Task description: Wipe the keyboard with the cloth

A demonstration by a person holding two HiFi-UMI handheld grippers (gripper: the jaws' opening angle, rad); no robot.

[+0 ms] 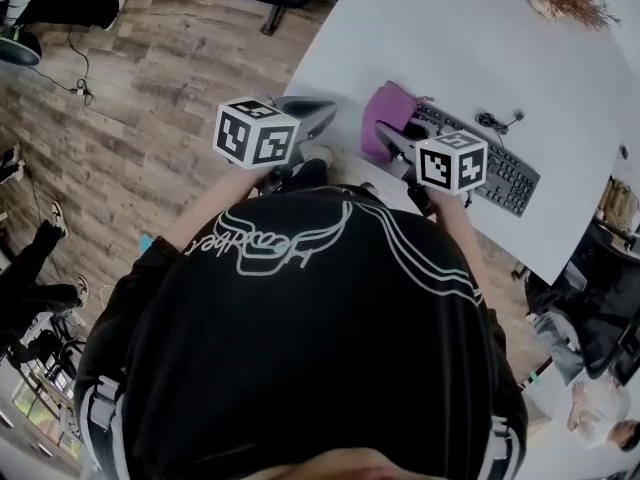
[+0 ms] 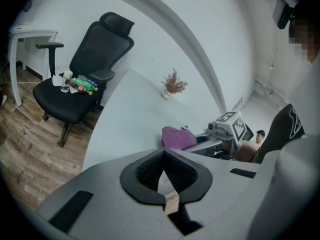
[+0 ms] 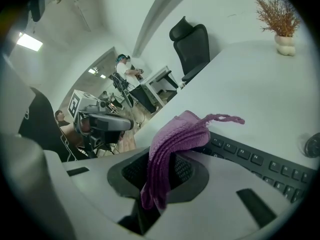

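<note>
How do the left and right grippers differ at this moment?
The right gripper grips the cloth; the left gripper holds nothing. The right gripper is by the keyboard; the left gripper is at the table edge. Both are shut.

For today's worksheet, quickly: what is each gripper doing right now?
Left gripper: closed, holding nothing.
Right gripper: closed on the purple cloth.

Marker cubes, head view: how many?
2. One cube on the left gripper, over the floor; the other on the right gripper, by the keyboard. None seems hidden.
</note>
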